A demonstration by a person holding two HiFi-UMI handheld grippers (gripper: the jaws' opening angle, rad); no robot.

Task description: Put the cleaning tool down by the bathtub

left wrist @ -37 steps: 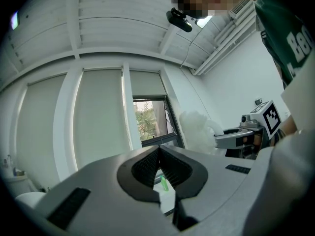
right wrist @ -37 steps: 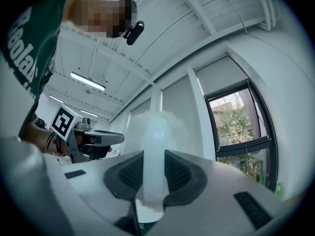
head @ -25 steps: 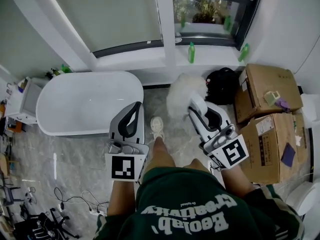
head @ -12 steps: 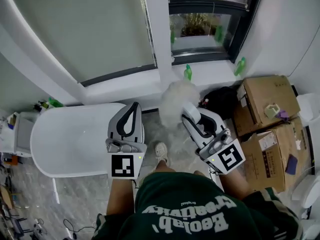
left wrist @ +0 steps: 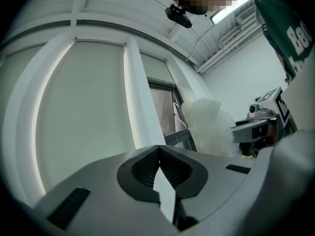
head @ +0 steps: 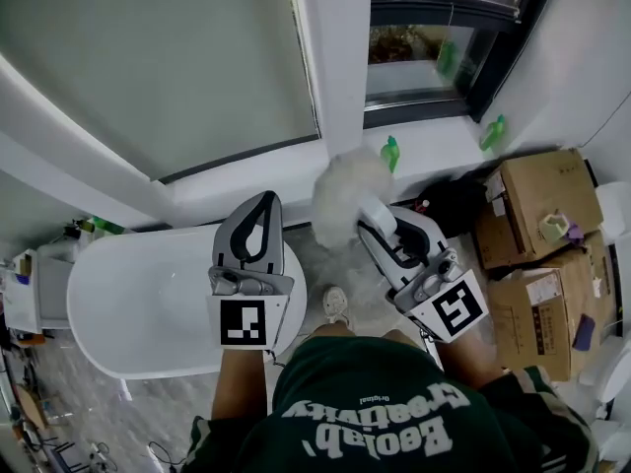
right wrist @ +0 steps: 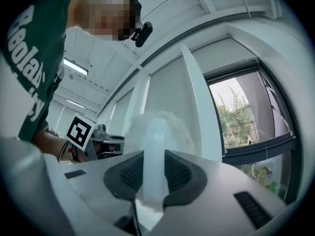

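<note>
Right tool [head: 373, 213] grips duster [head: 344, 191] near bathtub [head: 128, 304].

The head camera hangs high above the bathtub [head: 148, 304], looking steeply down past the person [head: 375, 412]. Cameras ride close behind the left gripper [head: 264, 203] and right gripper [head: 373, 215], facing roughly level at the wall [head: 330, 57] beyond the bathtub. All three catch the cleaning tool [head: 343, 195].

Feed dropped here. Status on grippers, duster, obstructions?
Left gripper shut, empty. Right gripper shut on duster handle, not yet down. Bathtub below left; boxes right, clear of it.
</note>
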